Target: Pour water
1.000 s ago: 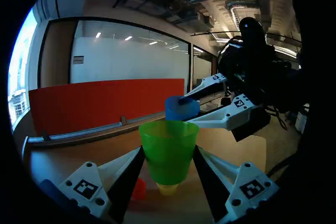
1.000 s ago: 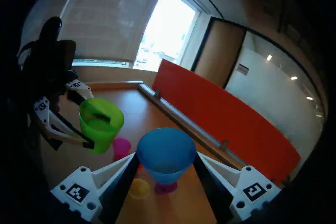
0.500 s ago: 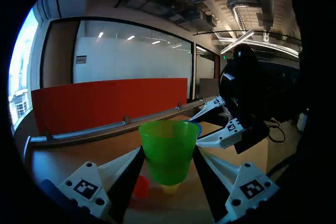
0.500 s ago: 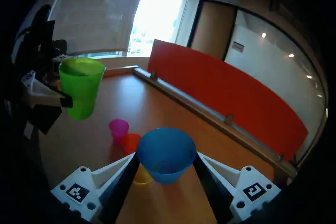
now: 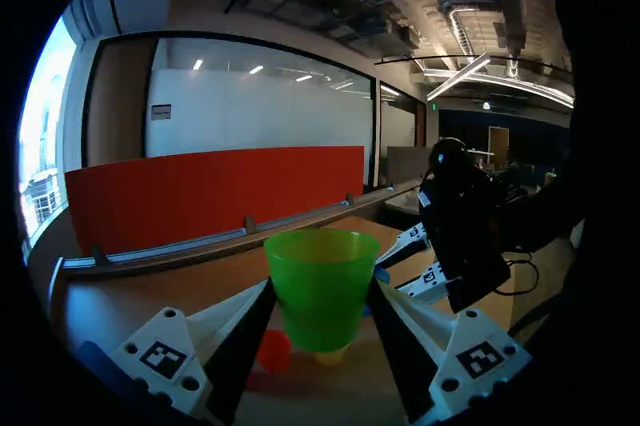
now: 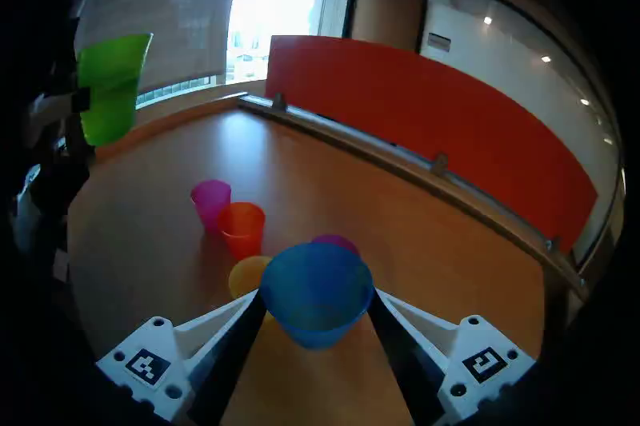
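Office, wooden counter (image 6: 448, 266), red partition (image 6: 432, 114) along its far edge, bright window (image 6: 276, 2) beyond. Near to far:

- Right gripper view: right hand-held gripper (image 6: 317, 302) pinches the blue cup (image 6: 317, 290), both fingers on its wall. The cup is upright and low over the counter. Can't make out a water line inside.
- Just past it, small cups stand on the counter. Yellow cup (image 6: 246, 274) is at 9 o'clock of the blue one, and a purple cup (image 6: 336, 242) peeks out at 12. Orange cup (image 6: 242, 228) and pink cup (image 6: 211, 201) sit out toward 10–11.
- Far off at 10 o'clock: green cup (image 6: 112, 86), raised, roughly upright, well apart from the blue cup.
- Left gripper view: left hand-held gripper (image 5: 321, 298) is clamped on that green cup, a finger on each side, cup upright. It's seen side-on, so the contents are hidden. The right hand-held gripper is farther out at 3 o'clock and lower.

Status: no pour is running at this instant. Neither cup is tipped, neither rim is over the other, and there's no stream.

Can't tell from the cups whether water has been transferred. My read, from the blue cup sitting low by the counter, is that this is closer to a set-down than a line-up. If nothing has been poured, everything is left: bring the rims together, tip, level out, put both down.
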Motion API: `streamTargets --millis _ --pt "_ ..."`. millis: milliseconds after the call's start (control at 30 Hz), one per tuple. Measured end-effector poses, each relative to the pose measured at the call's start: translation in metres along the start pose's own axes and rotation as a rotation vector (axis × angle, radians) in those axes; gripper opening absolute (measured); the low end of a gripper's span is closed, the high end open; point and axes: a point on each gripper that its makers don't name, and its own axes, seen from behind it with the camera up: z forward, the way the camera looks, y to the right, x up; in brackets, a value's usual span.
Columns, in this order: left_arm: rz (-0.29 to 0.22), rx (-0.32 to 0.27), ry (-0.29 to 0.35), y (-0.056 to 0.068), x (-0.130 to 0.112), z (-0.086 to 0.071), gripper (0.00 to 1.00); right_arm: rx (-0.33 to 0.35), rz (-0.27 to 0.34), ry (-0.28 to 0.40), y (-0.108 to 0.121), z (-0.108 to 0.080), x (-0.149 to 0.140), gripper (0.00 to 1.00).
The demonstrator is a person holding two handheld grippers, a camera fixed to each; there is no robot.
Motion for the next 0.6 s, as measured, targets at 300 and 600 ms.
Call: streamTargets --millis 300,600 --pt "0.002 0.017 -0.011 -0.004 -0.002 -0.003 0.79 0.014 0.045 -0.070 -0.001 0.021 -0.040 0.91" --pt "0.000 0.027 -0.020 -0.005 -0.004 -0.004 0.79 0.040 0.102 -0.125 -0.008 0.036 -0.070 0.92"
